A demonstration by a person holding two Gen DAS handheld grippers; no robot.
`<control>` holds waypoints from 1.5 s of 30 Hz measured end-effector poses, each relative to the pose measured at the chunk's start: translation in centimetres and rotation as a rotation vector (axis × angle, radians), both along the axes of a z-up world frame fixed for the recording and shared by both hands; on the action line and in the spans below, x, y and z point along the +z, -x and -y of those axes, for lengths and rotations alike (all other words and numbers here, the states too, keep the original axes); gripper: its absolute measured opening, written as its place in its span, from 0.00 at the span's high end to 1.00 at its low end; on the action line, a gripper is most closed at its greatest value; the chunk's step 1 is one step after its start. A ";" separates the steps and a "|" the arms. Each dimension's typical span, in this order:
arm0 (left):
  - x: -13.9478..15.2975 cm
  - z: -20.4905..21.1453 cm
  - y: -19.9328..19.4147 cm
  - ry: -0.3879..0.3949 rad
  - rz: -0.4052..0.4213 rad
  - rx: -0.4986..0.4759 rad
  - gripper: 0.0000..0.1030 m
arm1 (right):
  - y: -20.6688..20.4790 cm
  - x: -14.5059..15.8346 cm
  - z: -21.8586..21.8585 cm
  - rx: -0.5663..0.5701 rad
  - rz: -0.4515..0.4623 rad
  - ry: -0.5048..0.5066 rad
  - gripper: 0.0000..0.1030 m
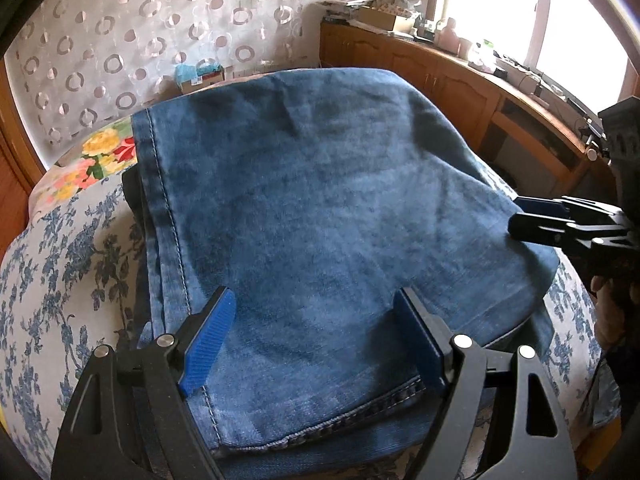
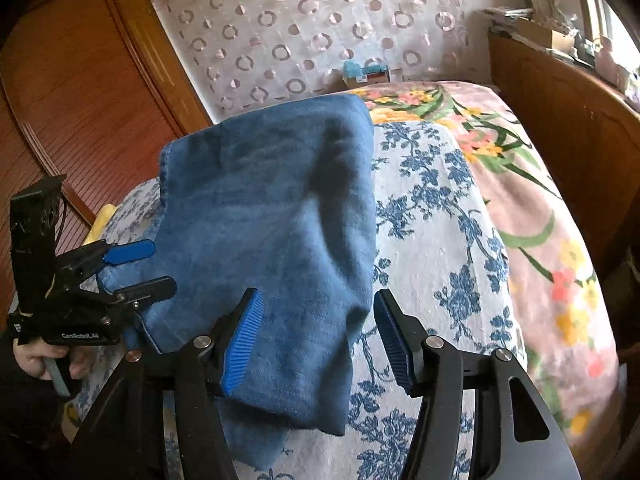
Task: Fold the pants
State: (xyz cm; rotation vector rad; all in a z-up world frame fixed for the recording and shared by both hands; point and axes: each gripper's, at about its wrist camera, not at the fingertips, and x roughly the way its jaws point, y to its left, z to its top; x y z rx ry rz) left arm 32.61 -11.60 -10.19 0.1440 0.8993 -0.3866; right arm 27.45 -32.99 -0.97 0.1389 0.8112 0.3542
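Note:
The blue jeans lie folded in a thick stack on the bed, with a stitched hem near my left gripper. My left gripper is open, its fingers spread just above the near edge of the jeans, holding nothing. My right gripper is open over the right edge of the jeans, holding nothing. In the left wrist view the right gripper shows at the jeans' right side. In the right wrist view the left gripper shows open at the jeans' left edge.
The bed has a blue floral sheet and a pink flowered blanket. A wooden cabinet with clutter stands under the window. A wooden wardrobe stands at the left. A small box sits by the curtained wall.

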 end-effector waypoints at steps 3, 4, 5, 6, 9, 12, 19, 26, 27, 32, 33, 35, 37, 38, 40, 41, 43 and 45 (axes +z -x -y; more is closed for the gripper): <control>-0.2 0.2 0.2 -0.007 0.005 -0.004 0.21 | 0.5 -0.1 0.3 -0.012 -0.010 -0.004 0.42; -0.3 0.3 0.3 -0.008 0.007 -0.005 0.21 | 0.7 -0.1 0.3 -0.017 -0.015 -0.007 0.42; -0.4 0.3 0.3 -0.012 0.010 -0.006 0.21 | 0.9 -0.1 0.2 -0.024 -0.019 -0.012 0.42; -0.5 0.3 0.4 -0.014 0.012 -0.008 0.21 | 1.1 -0.3 0.2 -0.031 -0.024 -0.018 0.42; -0.6 0.0 0.8 -0.014 0.013 -0.016 0.21 | 1.5 -0.8 0.5 -0.044 -0.043 -0.031 0.42; -0.8 -0.7 1.0 -0.016 0.011 -0.025 0.21 | 1.7 -1.2 0.4 -0.058 -0.047 -0.036 0.42; -0.7 -1.1 1.6 0.012 -0.005 -0.012 0.21 | 1.6 -1.6 0.2 -0.074 -0.039 -0.017 0.42; -0.7 -0.7 2.3 0.018 -0.004 -0.028 0.21 | 1.3 -2.0 -0.4 -0.065 -0.025 -0.021 0.45; -1.0 -0.7 2.4 0.011 -0.005 -0.026 0.21 | 1.3 -2.1 -0.5 -0.061 -0.023 -0.024 0.50; -1.8 -0.4 2.7 -0.014 0.025 -0.023 0.20 | 1.2 -2.4 -0.2 -0.054 -0.027 -0.062 0.65; -1.8 -0.4 2.8 -0.010 0.028 -0.020 0.20 | 1.1 -2.5 0.0 -0.060 -0.029 -0.077 0.66; -1.9 -0.3 3.0 -0.010 0.033 -0.021 0.19 | 1.1 -2.6 0.4 -0.067 -0.033 -0.106 0.69; -1.9 -0.4 3.0 -0.007 0.037 -0.022 0.19 | 1.1 -2.6 0.5 -0.070 -0.029 -0.114 0.71; -2.0 -0.4 3.0 -0.005 0.039 -0.024 0.19 | 1.2 -2.5 0.4 -0.071 -0.026 -0.117 0.72; -2.1 -0.6 3.0 0.003 0.041 -0.027 0.18 | 1.4 -2.2 0.3 -0.072 -0.015 -0.126 0.74; -2.1 -0.6 3.0 0.007 0.041 -0.030 0.18 | 1.6 -1.9 0.2 -0.072 -0.007 -0.131 0.75; -2.1 -0.6 3.2 0.004 0.043 -0.032 0.18 | 1.9 -1.1 0.0 -0.060 0.019 -0.146 0.75; -2.1 -0.5 3.2 -0.002 0.042 -0.034 0.18 | 2.2 -0.1 -0.2 -0.036 0.048 -0.164 0.75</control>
